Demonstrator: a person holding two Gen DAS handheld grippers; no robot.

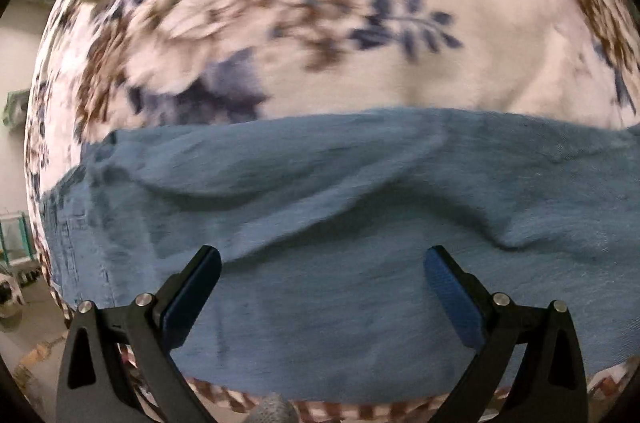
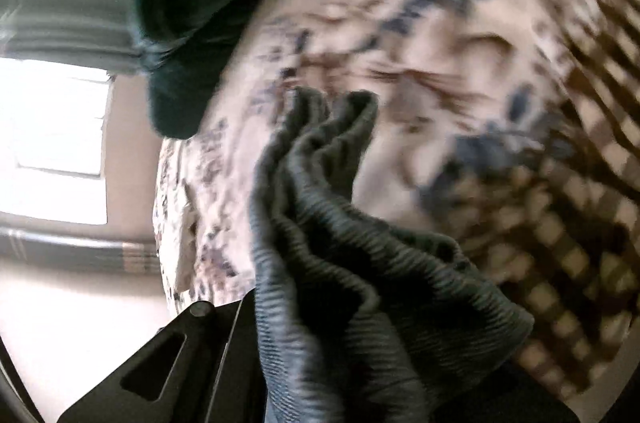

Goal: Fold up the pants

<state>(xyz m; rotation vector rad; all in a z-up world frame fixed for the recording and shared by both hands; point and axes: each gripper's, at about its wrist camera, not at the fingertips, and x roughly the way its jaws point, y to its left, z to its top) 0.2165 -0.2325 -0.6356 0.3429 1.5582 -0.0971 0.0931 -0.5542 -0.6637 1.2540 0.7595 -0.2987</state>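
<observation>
bunched ribbed pants fill the right gripper, whose jaw state i cannot tell, while the left gripper hovers spread wide over blue pants lying on a floral sheet.

My left gripper is black, with dark blue pads on its fingers. The pants below it are a faded denim blue. They lie on a bedspread that is white, printed with navy leaves and brown flowers. At its near edge runs a brown-and-white checked border.

From my right gripper's black frame, the cloth looks grey-blue and finely ribbed. A dark green fabric hangs beyond.
</observation>
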